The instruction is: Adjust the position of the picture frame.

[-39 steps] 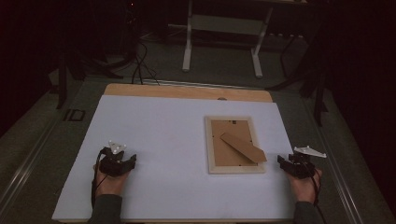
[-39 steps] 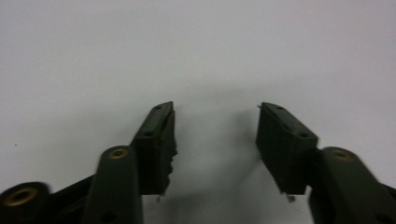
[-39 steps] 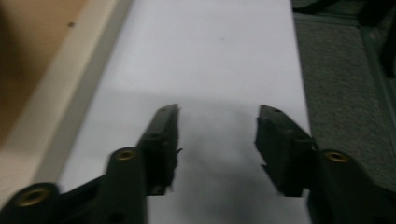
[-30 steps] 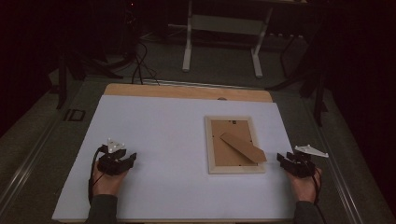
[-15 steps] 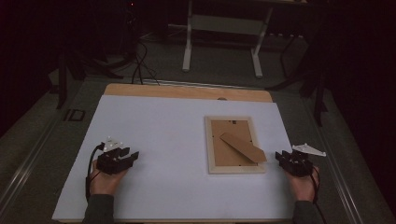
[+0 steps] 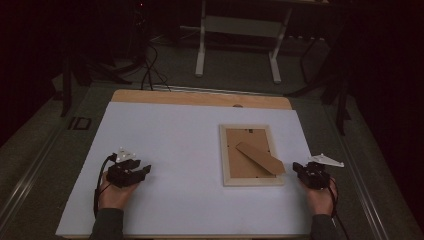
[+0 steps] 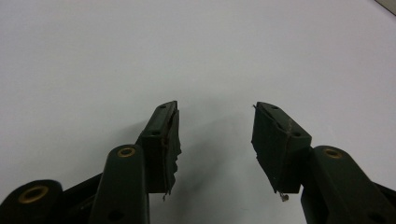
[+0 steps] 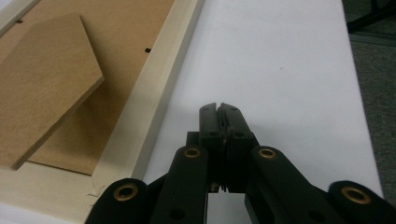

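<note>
1. Your right gripper (image 6: 304,172) sits at the right edge of the white sheet (image 6: 170,135), just beside the lower right corner of the picture frame (image 6: 251,154). Its jaws have just been closing and now meet pad to pad with nothing between them, as the right gripper view (image 8: 221,108) shows.
2. Compared with the earlier high view, that gripper has crept slightly left toward the frame, though it stays apart from the pale wooden rim (image 8: 154,95).
3. The frame lies back side up on the right half of the sheet, where it lay before. Its brown stand flap (image 6: 260,157) slants across the backing board toward the lower right.
4. Your left gripper (image 6: 145,171) rests near the sheet's lower left, well apart from the frame, in much the same spot as before.
5. Its jaws have just opened a little further and stand apart over bare sheet in the left gripper view (image 7: 215,128), holding nothing.
6. The high view is dim, so whether the left jaws touch the sheet is hard to tell.
</note>
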`<state>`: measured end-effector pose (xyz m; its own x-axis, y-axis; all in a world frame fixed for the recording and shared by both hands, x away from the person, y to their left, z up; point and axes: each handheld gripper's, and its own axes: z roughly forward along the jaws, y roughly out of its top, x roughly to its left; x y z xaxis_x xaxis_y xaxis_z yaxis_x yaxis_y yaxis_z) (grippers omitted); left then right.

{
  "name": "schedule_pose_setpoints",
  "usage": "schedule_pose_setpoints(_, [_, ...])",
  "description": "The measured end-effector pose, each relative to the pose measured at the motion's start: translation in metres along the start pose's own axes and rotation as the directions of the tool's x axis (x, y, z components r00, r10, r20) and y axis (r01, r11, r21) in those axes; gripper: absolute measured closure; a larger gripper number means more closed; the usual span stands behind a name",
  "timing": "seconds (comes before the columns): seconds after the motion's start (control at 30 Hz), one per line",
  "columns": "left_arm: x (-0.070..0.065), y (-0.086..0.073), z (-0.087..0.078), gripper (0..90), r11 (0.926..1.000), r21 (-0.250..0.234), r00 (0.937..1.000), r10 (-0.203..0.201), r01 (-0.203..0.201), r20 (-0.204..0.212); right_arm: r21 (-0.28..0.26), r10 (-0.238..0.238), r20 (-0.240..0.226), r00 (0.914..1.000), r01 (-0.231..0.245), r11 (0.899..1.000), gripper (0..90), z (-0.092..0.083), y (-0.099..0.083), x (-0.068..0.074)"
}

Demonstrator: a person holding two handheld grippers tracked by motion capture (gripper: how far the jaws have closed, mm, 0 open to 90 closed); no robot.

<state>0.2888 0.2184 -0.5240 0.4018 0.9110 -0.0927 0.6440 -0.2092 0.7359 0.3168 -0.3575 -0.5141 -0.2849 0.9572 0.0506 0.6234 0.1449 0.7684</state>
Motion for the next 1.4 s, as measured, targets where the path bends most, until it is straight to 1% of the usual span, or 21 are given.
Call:
schedule_pose_setpoints(0.23, [0.000, 0.000, -0.002, 51.6, 0.9999, -0.010, 1.0000, 0.001, -0.001, -0.006, 0.007, -0.015, -0.006, 0.9999, 0.015, 1.000, 88.3, 0.002, -0.001, 0.004])
schedule_pose_setpoints(0.33, [0.000, 0.000, -0.002, 51.6, 0.9999, -0.012, 0.9999, 0.002, -0.002, -0.013, 0.009, -0.011, -0.011, 0.9999, 0.011, 1.000, 88.3, 0.003, -0.001, 0.003])
schedule_pose_setpoints(0.5, [-0.001, 0.000, -0.003, 51.5, 0.9997, -0.017, 0.9995, 0.016, -0.017, -0.027, 0.007, -0.006, -0.031, 0.9995, 0.006, 1.000, 88.4, 0.004, -0.002, 0.004])
schedule_pose_setpoints(0.6, [-0.003, 0.000, -0.003, 51.5, 0.9996, -0.019, 0.9996, 0.020, -0.021, -0.022, 0.010, -0.009, -0.043, 0.9990, 0.009, 1.000, 88.9, 0.006, -0.002, 0.006])
schedule_pose_setpoints(0.77, [-0.004, 0.000, -0.003, 51.9, 0.9994, -0.023, 0.9994, 0.025, -0.026, -0.024, 0.024, -0.015, -0.067, 0.9976, 0.017, 1.000, 89.7, 0.010, -0.003, 0.009])
schedule_pose_setpoints(0.83, [-0.004, 0.000, -0.004, 54.9, 0.9994, -0.023, 0.9992, 0.024, -0.025, -0.032, 0.028, -0.021, -0.075, 0.9969, 0.023, 0.999, 89.8, 0.011, -0.003, 0.011])
schedule_pose_setpoints(0.97, [-0.002, 0.000, -0.007, 60.3, 0.9992, -0.041, 0.9998, 0.003, -0.004, -0.021, 0.042, -0.022, -0.095, 0.9952, 0.026, 0.999, 90.0, 0.015, -0.004, 0.014])
schedule_pose_setpoints(1.03, [-0.002, 0.000, -0.008, 60.8, 0.9989, -0.047, 0.9998, -0.002, 0.001, -0.019, 0.047, -0.022, -0.106, 0.9941, 0.028, 0.998, 90.0, 0.016, -0.004, 0.015])
schedule_pose_setpoints(1.13, [-0.003, 0.000, -0.007, 61.0, 0.9989, -0.046, 0.9998, 0.005, -0.005, -0.017, 0.052, -0.022, -0.115, 0.9931, 0.028, 0.998, 90.0, 0.017, -0.004, 0.016])
schedule_pose_setpoints(1.27, [-0.004, 0.000, -0.007, 60.8, 0.9987, -0.052, 0.9999, 0.001, -0.002, -0.017, 0.059, -0.022, -0.120, 0.9925, 0.029, 0.998, 90.0, 0.018, -0.004, 0.017])
schedule_pose_setpoints(1.37, [-0.004, 0.001, -0.009, 59.8, 0.9981, -0.058, 0.9997, -0.021, 0.021, 0.009, 0.062, -0.019, -0.119, 0.9927, 0.027, 0.998, 90.0, 0.019, -0.005, 0.018])
schedule_pose_setpoints(1.4, [-0.004, 0.001, -0.009, 59.6, 0.9971, -0.067, 0.9992, -0.033, 0.035, 0.020, 0.063, -0.018, -0.118, 0.9928, 0.025, 0.998, 90.0, 0.019, -0.005, 0.018])
